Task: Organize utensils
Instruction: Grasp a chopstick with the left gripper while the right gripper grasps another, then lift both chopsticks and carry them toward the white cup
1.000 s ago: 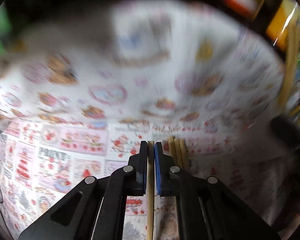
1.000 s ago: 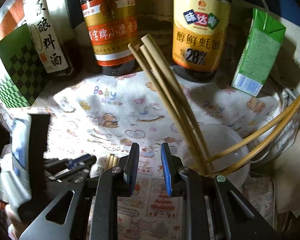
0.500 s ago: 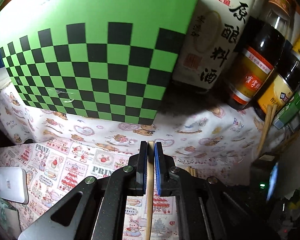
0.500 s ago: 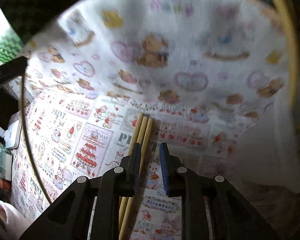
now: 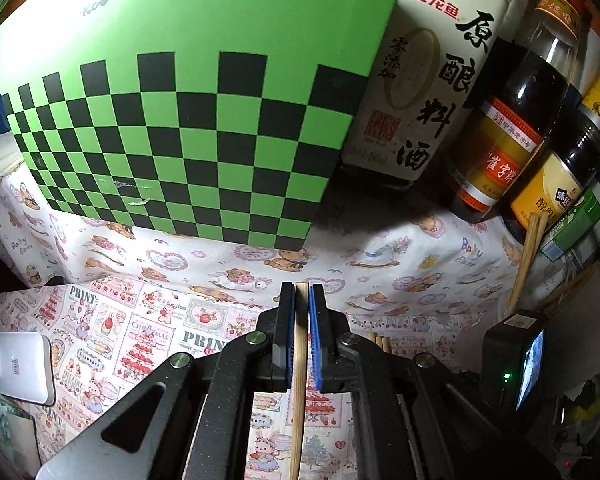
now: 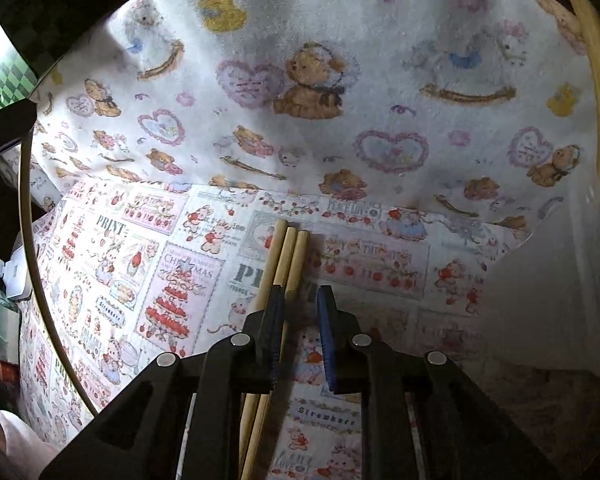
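In the left wrist view the left hand-held gripper (image 5: 302, 334) is clamped on a single chopstick (image 5: 299, 384), which runs straight along the gap between the blue pads, its tip level with the fingertips, above the printed cloth (image 5: 132, 320) on the table. Only this view shows the green checkered box (image 5: 180, 120), the white bottle (image 5: 432, 80) and two dark bottles (image 5: 508, 136) standing at the back, chopsticks leaning in a cup (image 5: 526, 264) on the right, and a white device (image 5: 20, 362) on the left. Ends of more chopsticks peek out just right of the gripper. In the right wrist view the right hand-held gripper (image 6: 298, 336) has just been narrowing and its jaws stand slightly apart with only cloth between the pads. Three chopsticks (image 6: 286, 252) lie side by side on the cloth, passing under the left finger (image 6: 274, 320), beside the gap rather than in it. A thin cable arcs down the left edge.
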The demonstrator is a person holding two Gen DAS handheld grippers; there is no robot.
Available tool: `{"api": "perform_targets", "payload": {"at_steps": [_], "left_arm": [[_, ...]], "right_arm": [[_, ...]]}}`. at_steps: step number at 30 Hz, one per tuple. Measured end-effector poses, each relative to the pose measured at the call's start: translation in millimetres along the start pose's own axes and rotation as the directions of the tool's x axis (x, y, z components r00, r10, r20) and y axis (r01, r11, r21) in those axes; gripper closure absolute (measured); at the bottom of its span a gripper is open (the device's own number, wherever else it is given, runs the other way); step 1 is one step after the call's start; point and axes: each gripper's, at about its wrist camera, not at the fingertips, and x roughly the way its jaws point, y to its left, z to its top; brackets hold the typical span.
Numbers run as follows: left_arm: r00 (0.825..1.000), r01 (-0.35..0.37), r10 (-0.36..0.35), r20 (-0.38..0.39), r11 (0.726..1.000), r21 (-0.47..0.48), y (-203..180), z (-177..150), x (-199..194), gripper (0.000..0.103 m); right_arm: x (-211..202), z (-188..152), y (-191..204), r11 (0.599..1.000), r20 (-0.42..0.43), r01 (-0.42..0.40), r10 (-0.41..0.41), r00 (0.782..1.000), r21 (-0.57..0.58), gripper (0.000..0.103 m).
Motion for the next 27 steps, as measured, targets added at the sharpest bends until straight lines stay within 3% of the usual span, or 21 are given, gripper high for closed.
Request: {"api": "perform_targets", "payload": {"at_steps": [5, 10, 15, 18, 22, 27], "left_arm": [[1.000, -0.003, 0.003, 0.006, 1.000, 0.006, -4, -1, -3, 0.097], [1.000, -0.003, 0.003, 0.004, 1.000, 0.000, -3, -1, -3, 0.097], [1.000, -0.002, 0.002, 0.003, 1.000, -0.004, -1, 0, -3, 0.097], [1.000, -0.001, 0.001, 0.002, 1.000, 0.000, -1, 0, -3, 0.097], [1.000, 0.001, -0.001, 0.003, 1.000, 0.006, -2, 0, -4, 0.097], [0.998, 0.004, -0.004, 0.055, 1.000, 0.009, -1, 2, -26, 0.097]], "right_arm": [[-3, -2, 9, 0.994, 0.020, 0.109, -0.108, 0.994, -0.032, 0.084], [-2, -2, 6, 1.000, 0.000, 0.012, -0.012, 1.000, 0.007, 0.084], [2, -3, 4, 1.000, 0.015, 0.026, -0.026, 1.000, 0.006, 0.084], [2, 1, 1, 0.996, 0.042, 0.079, -0.080, 0.996, 0.032, 0.085], [-1, 4, -7, 0.996, 0.061, 0.066, -0.069, 0.996, 0.054, 0.094], [-38, 9, -12, 0.998, 0.156, 0.051, -0.058, 0.986, 0.045, 0.095]]}}
